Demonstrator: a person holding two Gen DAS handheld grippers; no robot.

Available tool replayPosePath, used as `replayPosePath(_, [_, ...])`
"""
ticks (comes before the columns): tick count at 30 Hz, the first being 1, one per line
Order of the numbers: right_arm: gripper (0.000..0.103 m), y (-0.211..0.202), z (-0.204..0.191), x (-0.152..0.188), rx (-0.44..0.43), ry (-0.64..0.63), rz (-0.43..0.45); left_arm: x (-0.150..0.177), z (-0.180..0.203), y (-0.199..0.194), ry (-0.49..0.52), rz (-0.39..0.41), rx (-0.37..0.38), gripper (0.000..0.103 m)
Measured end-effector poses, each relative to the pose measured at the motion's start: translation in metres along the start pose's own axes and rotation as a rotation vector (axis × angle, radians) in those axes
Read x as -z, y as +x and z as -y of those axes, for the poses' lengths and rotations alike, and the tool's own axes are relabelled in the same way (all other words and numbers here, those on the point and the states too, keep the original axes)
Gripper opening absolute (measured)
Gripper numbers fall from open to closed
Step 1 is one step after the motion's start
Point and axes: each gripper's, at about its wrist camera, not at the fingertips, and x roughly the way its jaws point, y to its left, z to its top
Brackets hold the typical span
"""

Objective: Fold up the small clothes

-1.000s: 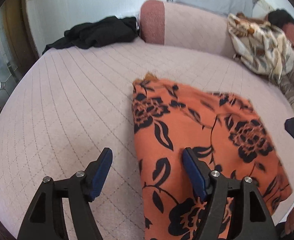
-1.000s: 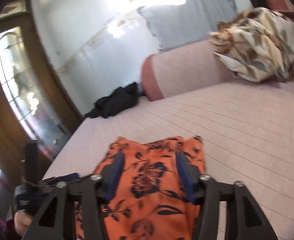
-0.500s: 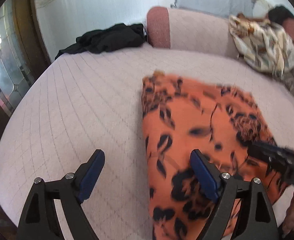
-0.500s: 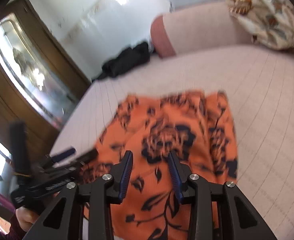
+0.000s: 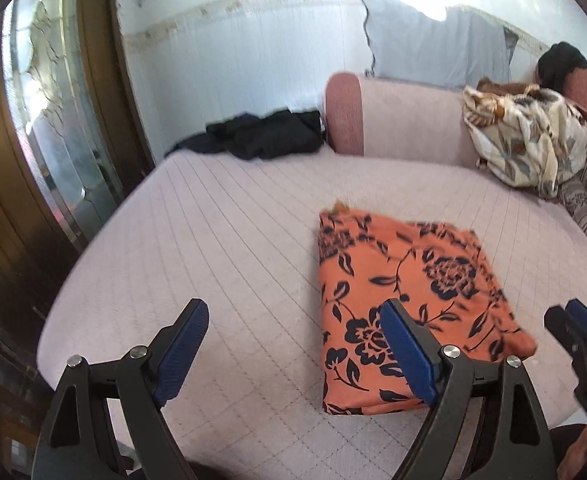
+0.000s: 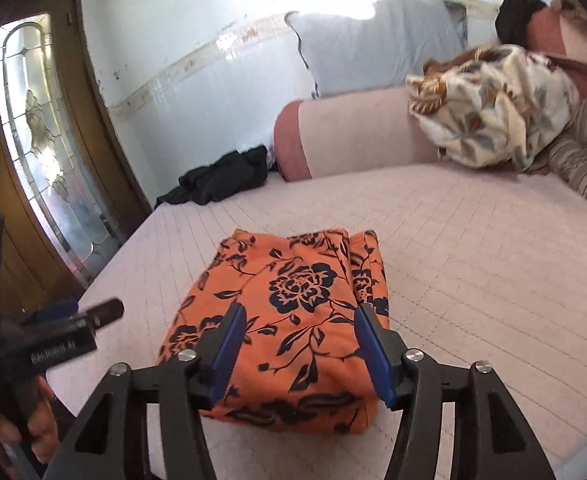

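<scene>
Just ahead of both grippers, the orange floral garment (image 6: 289,320) lies folded into a neat rectangle on the pink bed (image 6: 473,248). The left gripper (image 5: 293,352) gapes empty; the right gripper (image 6: 297,344) is opening, gripping nothing. A black garment (image 6: 221,178) beyond looks unfolded.

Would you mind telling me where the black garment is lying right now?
In both wrist views the black garment lies crumpled at the far edge of the pink bedspread, against the wall and just left of the pink bolster, well beyond the orange floral cloth.
</scene>
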Motion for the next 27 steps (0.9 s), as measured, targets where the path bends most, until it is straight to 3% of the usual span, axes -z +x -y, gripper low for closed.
replayPosePath(5, [0.06,-0.057,-0.029,-0.013,0.062,-0.09,0.082,-0.015,-0.006,-0.057,-0.011,0.118,-0.011,0.095])
replayPosePath(11, [0.062,-0.111,-0.052,-0.03,0.06,-0.103,0.171,-0.025,-0.018,-0.111,-0.038,0.22,-0.036,0.098])
replayPosePath(18, [0.063,-0.148,-0.073,-0.034,0.074,-0.152,0.223,-0.026,-0.03,-0.146,-0.072,0.289,-0.076,0.103])
replayPosePath(27, [0.064,-0.162,-0.087,-0.031,0.083,-0.165,0.224,-0.024,-0.035,-0.167,-0.077,0.313,-0.079,0.103])
